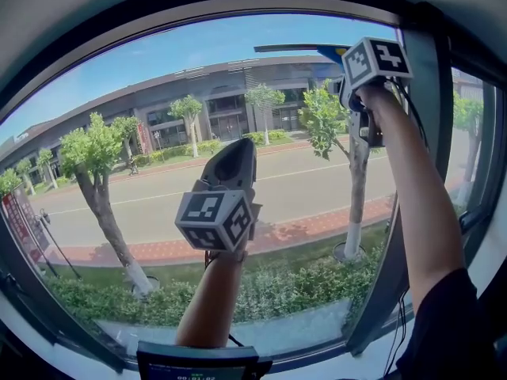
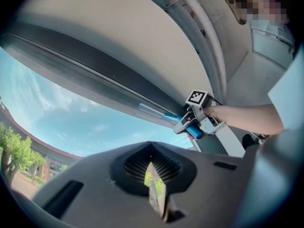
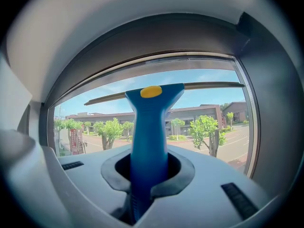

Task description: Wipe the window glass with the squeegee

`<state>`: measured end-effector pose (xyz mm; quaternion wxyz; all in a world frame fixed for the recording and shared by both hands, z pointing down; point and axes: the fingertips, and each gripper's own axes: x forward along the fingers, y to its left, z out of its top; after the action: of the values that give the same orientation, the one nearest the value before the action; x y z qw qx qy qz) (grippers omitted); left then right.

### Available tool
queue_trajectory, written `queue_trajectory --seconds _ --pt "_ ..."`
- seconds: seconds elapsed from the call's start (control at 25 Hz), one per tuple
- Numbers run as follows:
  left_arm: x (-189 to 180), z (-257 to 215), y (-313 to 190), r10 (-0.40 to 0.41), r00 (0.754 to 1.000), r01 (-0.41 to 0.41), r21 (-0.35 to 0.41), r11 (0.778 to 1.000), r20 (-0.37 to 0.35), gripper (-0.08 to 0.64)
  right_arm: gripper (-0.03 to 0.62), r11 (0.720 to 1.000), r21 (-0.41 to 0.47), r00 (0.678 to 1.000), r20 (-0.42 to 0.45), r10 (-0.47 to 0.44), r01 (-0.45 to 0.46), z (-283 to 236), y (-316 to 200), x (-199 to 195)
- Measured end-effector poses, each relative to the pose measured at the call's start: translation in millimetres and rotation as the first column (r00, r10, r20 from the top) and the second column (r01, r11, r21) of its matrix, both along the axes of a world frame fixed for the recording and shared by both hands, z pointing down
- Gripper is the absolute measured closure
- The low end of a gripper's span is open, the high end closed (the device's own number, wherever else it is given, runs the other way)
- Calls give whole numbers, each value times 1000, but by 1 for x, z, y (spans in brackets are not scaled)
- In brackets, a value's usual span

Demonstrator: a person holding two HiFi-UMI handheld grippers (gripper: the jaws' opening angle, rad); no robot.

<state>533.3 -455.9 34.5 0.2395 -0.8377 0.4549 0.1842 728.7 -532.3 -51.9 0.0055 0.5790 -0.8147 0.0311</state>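
Observation:
The blue-handled squeegee (image 3: 150,137) is clamped upright in my right gripper (image 3: 149,177), which is shut on its handle. Its long blade (image 3: 166,92) lies across the window glass (image 1: 158,93) close to the top frame. In the head view the right gripper (image 1: 348,74) is raised to the upper right corner of the pane, and the blade (image 1: 297,48) reaches left from it. My left gripper (image 1: 234,155) hovers in front of the middle of the glass, shut and holding nothing. In the left gripper view its jaws (image 2: 155,186) meet, and the right gripper (image 2: 195,119) with the squeegee (image 2: 194,130) shows beyond.
A dark vertical mullion (image 1: 424,133) bounds the pane on the right, with a narrower pane (image 1: 471,141) beyond it. The dark top frame (image 3: 156,42) runs just above the blade. Trees, a road and buildings lie outside. A small device (image 1: 198,362) sits at the sill below.

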Motion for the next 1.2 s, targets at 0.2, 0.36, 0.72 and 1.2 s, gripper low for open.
queue_trajectory --seconds 0.2,0.36,0.72,1.2 --pt "1 13 -1 5 1000 -5 -11 1000 4 558 537 1000 -7 1000 -12 1 -1 19 0 -1" --pt "3 27 -1 12 1000 -12 -25 1000 5 558 538 1000 -14 1000 -18 2 -2 38 2 0" --pt "10 47 -5 28 999 -27 -61 998 16 558 538 999 -37 1000 -15 1 -2 77 -2 2" --pt "-1 74 4 36 999 -35 -116 993 9 558 541 997 -83 1000 22 -1 3 127 4 -7"
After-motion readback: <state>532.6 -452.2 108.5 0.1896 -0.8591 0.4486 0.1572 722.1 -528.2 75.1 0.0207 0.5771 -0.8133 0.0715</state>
